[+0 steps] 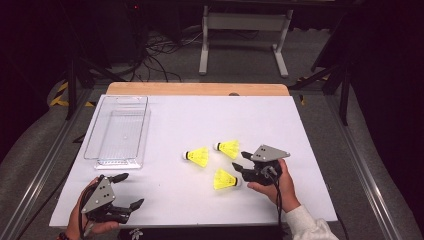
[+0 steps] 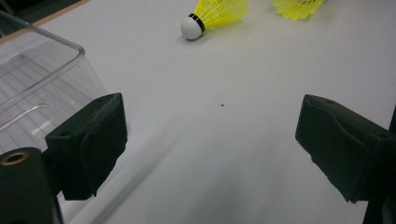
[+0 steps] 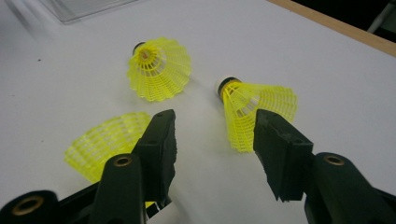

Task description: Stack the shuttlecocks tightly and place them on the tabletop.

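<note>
A: Why did the right gripper (image 1: 244, 162) sit so close to the clear plastic bin's (image 1: 119, 131) far neighbours, those three yellow shuttlecocks?

B: It looked like a pick was being lined up; its jaws stood part-way apart with nothing between them, and in the right gripper view they framed bare tabletop between the nearest shuttlecock (image 3: 108, 142), whose skirt lay just outside one jaw, and the upper-right shuttlecock (image 3: 256, 113), just beyond the other jaw; no pad pressed on either.

A: And the middle shuttlecock (image 1: 197, 156)?

B: It lay on its side nearer the bin than the other two, cork towards the bin; all three rested on the white table (image 1: 165, 200), well apart from the bin, which held nothing.

A: What about the left gripper (image 1: 128, 191)?

B: It was spread wide and held nothing, low over the table just in front of the bin; I judged it was parked there to stay out of the way, or ready to steady the bin; in the left gripper view the bin's corner (image 2: 42, 79) showed beside one jaw.
</note>
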`<state>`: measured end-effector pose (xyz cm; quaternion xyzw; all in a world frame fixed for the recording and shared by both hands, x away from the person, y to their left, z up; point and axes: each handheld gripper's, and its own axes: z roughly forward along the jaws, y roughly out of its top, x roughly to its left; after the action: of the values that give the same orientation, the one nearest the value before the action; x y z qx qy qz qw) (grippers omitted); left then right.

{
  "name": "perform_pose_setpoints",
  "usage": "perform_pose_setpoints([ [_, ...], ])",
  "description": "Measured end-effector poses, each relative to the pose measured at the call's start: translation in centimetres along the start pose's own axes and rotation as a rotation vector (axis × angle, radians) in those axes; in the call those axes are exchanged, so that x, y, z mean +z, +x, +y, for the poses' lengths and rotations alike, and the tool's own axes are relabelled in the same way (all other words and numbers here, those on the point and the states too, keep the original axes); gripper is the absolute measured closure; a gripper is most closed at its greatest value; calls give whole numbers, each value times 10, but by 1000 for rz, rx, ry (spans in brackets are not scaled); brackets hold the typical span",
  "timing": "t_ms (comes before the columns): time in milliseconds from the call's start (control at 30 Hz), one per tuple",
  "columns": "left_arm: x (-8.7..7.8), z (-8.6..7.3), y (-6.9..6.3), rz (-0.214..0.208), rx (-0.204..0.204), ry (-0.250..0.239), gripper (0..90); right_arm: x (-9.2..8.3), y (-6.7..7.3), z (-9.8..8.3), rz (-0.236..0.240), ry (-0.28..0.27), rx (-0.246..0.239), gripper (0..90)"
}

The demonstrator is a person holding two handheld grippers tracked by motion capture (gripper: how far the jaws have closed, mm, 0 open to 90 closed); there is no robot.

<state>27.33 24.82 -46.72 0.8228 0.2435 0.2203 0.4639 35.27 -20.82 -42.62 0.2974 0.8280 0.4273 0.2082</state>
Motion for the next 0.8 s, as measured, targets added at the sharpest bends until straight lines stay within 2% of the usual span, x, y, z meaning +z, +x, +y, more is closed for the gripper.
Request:
perform_pose_setpoints([
  [133, -1, 1, 0, 3, 6, -5, 100, 11, -6, 1, 21, 18, 10, 510],
  [333, -2, 1, 3, 3, 1, -17, 97, 28, -10, 2, 21, 75, 9, 522],
  [567, 0, 1, 4, -2, -4, -19, 96, 44, -12, 3, 28, 115, 4, 570],
  [800, 1, 1, 5, -9, 1, -14, 97, 53, -15, 4, 28, 113, 7, 621],
])
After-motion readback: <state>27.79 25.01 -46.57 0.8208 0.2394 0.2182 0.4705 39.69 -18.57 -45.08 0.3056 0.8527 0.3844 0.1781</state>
